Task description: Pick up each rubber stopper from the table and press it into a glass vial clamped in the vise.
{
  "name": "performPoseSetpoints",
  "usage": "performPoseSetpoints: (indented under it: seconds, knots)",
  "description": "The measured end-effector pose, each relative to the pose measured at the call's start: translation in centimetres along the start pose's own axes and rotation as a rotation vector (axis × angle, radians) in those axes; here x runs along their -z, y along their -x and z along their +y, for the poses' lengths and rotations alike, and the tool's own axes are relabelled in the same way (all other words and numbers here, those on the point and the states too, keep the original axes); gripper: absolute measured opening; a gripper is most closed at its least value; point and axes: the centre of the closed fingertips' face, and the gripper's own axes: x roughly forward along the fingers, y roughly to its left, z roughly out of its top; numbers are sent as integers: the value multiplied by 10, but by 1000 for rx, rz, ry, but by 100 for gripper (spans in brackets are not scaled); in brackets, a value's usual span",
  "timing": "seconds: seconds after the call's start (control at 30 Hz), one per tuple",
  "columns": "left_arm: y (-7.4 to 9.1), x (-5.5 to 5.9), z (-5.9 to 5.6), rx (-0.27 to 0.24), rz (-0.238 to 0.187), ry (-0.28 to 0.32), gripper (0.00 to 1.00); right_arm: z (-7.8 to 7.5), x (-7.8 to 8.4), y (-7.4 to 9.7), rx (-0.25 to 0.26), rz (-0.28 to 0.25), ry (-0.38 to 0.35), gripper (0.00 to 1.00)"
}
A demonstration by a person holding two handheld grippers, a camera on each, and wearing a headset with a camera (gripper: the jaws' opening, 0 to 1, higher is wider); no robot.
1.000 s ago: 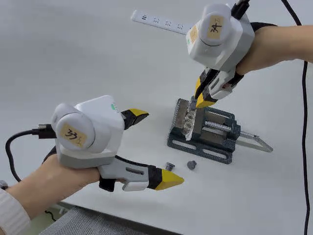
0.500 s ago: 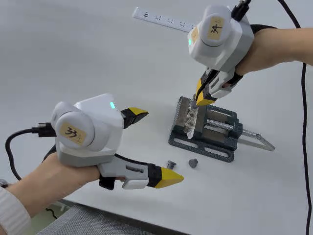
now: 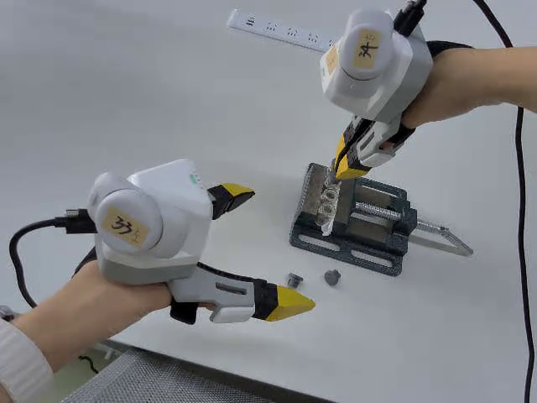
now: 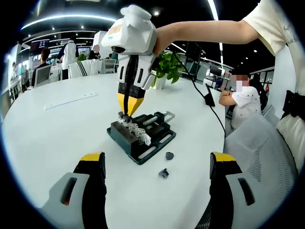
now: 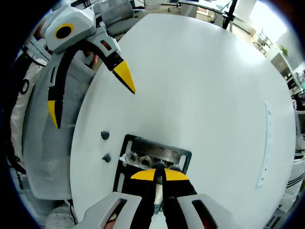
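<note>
A dark vise (image 3: pixel 382 235) stands on the white table with a row of clear glass vials (image 3: pixel 327 204) clamped in it. My right gripper (image 3: pixel 338 175) points down with its yellow tips shut, touching the top of the vial row (image 5: pixel 138 159). A dark bit shows between its tips (image 5: pixel 159 174); I cannot tell if it is a stopper. Two grey rubber stoppers (image 3: pixel 294 280) (image 3: pixel 332 277) lie on the table in front of the vise. My left gripper (image 3: pixel 267 248) hovers open and empty to their left. From it I see both stoppers (image 4: pixel 169 155) (image 4: pixel 163 172) and the vise (image 4: pixel 152 143).
A white power strip (image 3: pixel 281 34) lies at the back of the table. The vise handle (image 3: pixel 440 241) sticks out to the right, and a black cable (image 3: pixel 524 210) runs down the right side. The table's near edge and a mesh chair (image 3: pixel 143 382) are below my left hand.
Both grippers hold about the same places as before; the picture has shifted a little.
</note>
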Motion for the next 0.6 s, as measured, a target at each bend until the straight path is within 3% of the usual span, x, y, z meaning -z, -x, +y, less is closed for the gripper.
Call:
performPoseSetpoints:
  seconds: [0.6]
  knots:
    - [-2,1,0,1,-3,4,89,0,1,-3,-8,0,-22,0]
